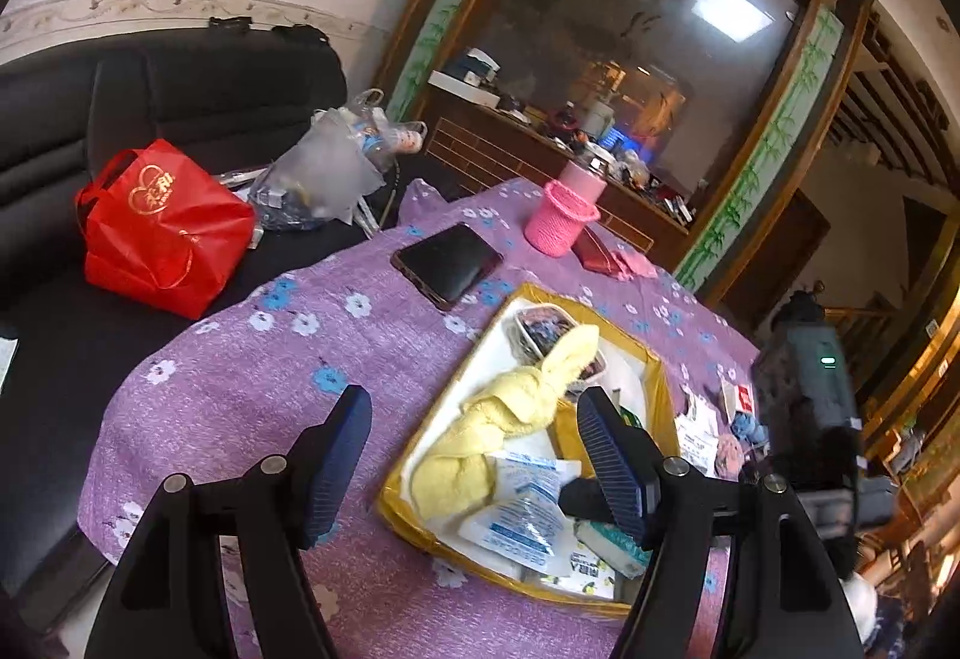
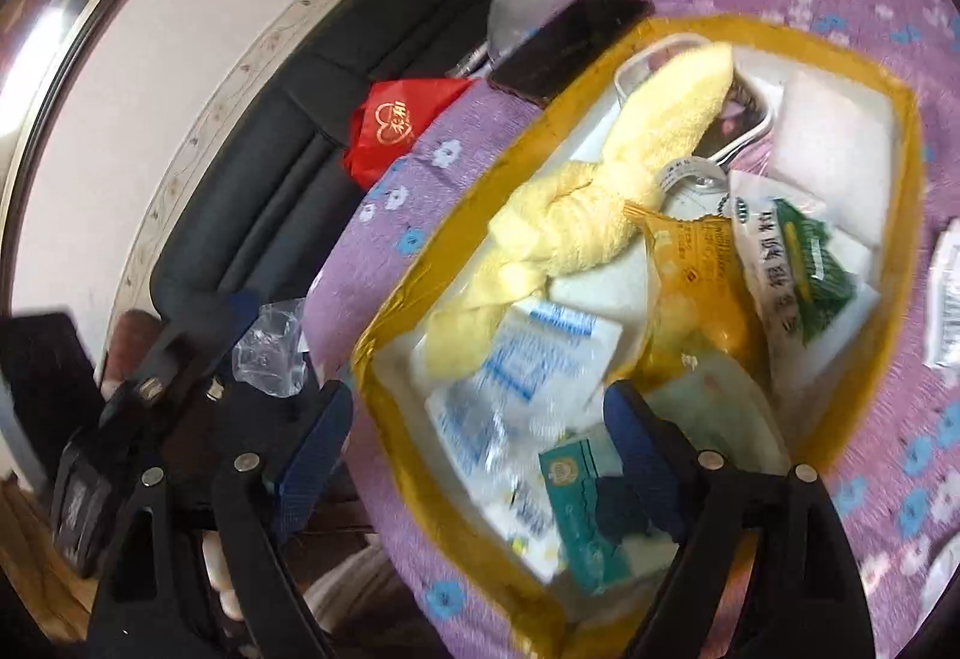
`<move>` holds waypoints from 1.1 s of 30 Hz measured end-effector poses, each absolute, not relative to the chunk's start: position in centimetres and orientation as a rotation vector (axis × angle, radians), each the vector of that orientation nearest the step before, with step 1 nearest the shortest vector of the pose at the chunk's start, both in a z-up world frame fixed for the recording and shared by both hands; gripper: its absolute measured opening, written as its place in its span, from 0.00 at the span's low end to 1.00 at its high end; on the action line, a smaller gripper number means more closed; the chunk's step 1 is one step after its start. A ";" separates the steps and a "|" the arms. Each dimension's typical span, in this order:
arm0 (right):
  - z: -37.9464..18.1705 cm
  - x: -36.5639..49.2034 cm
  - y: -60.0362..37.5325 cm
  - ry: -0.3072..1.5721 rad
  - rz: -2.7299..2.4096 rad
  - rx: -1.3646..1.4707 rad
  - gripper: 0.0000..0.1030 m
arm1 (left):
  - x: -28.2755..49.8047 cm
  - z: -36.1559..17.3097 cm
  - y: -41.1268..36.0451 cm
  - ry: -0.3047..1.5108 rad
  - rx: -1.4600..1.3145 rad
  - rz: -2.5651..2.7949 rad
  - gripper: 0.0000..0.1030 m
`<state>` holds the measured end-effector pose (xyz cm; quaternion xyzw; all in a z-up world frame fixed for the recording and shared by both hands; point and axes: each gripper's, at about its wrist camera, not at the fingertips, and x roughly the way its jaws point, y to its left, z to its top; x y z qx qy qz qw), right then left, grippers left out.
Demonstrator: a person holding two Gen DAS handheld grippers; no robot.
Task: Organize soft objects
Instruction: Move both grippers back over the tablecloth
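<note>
Purple flowered cloth (image 1: 252, 377), woven-looking, draped over a round table beside a dark sofa (image 1: 198, 101). On it, right of centre, one shallow yellow-rimmed box (image 1: 657, 368) with white lining. Inside, one yellow towel (image 1: 510, 419), fluffy terry, twisted and knotted into a long rope, lying diagonally from the near left to the far corner, its far end draped over a clear plastic tub (image 1: 531, 326). Around it, crinkly sachets: white-and-blue packs (image 2: 528, 353), one orange packet (image 2: 690, 269), one white-and-green packet (image 2: 786, 251), one small teal carton (image 2: 585, 485). Beyond the box: one glossy black phone (image 1: 447, 263), one pink knitted cup sleeve (image 1: 561, 215), one red wallet (image 1: 600, 251). On the sofa, far left, one shiny red bag (image 1: 162, 227) and a crumpled clear bag (image 1: 324, 173). Left gripper (image 1: 474, 467) gaping, nothing between the ribbed blue pads (image 1: 336, 455), hovering over cloth and the box's left rim; right finger overlapping the box's contents. Right gripper (image 2: 480, 467) likewise spread wide and empty, poised over the near end of the box, straddling its near rim, the towel just beyond.
</note>
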<state>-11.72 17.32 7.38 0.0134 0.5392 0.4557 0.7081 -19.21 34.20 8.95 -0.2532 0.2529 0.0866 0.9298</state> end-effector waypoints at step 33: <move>9.6 -6.9 -22.4 0.792 0.285 0.300 0.83 | -10.9 8.8 7.9 0.837 -0.099 -0.360 0.76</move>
